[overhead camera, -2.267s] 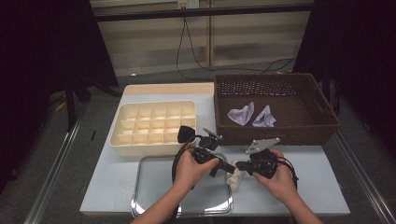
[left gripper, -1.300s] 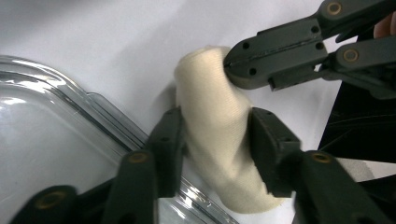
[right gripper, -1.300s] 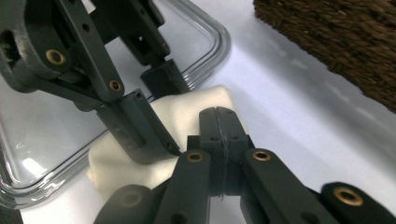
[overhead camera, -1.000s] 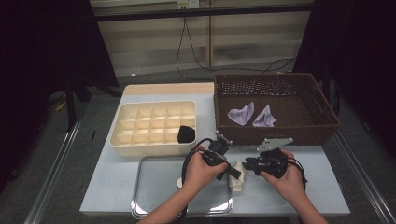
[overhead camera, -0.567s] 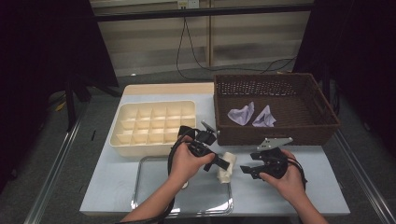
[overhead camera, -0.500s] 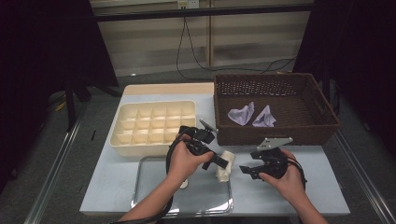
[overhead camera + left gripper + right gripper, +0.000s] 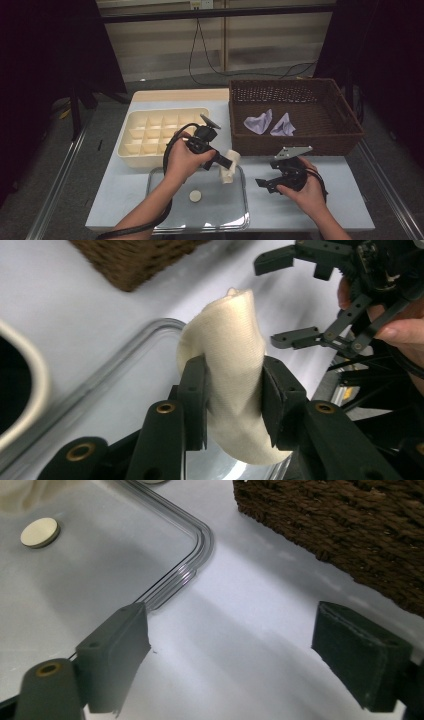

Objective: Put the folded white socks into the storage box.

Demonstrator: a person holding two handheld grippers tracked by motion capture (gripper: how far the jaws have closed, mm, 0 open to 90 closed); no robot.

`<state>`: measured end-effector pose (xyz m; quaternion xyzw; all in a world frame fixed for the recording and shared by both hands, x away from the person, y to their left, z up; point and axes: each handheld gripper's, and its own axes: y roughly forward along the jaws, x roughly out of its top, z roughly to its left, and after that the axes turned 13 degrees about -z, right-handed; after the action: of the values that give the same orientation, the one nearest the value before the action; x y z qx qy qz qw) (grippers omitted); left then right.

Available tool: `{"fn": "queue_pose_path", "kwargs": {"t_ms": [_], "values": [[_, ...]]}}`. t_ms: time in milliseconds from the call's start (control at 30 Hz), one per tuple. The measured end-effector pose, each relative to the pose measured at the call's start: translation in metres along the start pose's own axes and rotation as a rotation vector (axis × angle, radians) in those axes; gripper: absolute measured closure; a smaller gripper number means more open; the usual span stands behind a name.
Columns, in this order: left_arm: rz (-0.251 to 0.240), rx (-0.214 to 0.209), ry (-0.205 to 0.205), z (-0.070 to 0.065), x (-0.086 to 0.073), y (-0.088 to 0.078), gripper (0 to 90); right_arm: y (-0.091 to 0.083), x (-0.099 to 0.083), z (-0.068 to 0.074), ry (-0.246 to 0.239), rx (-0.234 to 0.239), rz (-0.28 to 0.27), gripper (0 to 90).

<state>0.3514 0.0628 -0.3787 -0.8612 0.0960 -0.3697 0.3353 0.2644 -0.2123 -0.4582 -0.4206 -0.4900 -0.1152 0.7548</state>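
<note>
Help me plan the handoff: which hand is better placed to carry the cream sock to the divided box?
Probably the left. The left gripper already clamps the cream sock above the tray, near the divided box. The right gripper, jaws just opened and empty, sits farther off.

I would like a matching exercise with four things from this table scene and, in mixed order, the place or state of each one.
Things:
1. cream cloth
2. round disc
3. purple cloths
4. right gripper

Places or states:
A. inside the wicker basket
B. open, nothing between the jaws
C. clamped in the left gripper
D. lying flat on the metal tray

Pairs: 1-C, 2-D, 3-A, 4-B
</note>
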Motion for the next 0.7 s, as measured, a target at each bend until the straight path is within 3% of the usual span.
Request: {"fn": "queue_pose_path", "kwargs": {"t_ms": [200,367,400,500,700], "values": [[-0.001,0.032,-0.010,0.006,0.005,-0.015,66.1,0.000,-0.001,0.000,0.003,0.025,0.004,7.2],[-0.006,0.045,-0.012,0.009,0.010,-0.023,66.1,-0.001,0.000,0.000,0.001,0.035,-0.003,7.0],[-0.024,0.054,-0.036,0.008,0.011,-0.024,66.1,-0.001,0.000,0.000,0.004,0.039,-0.008,7.0],[-0.012,0.059,-0.015,0.011,0.015,-0.030,66.1,-0.001,0.000,0.000,-0.001,0.038,-0.002,7.0],[-0.037,0.073,-0.046,0.017,0.023,-0.042,66.0,0.000,-0.001,0.000,-0.001,0.035,0.003,6.6]]}}
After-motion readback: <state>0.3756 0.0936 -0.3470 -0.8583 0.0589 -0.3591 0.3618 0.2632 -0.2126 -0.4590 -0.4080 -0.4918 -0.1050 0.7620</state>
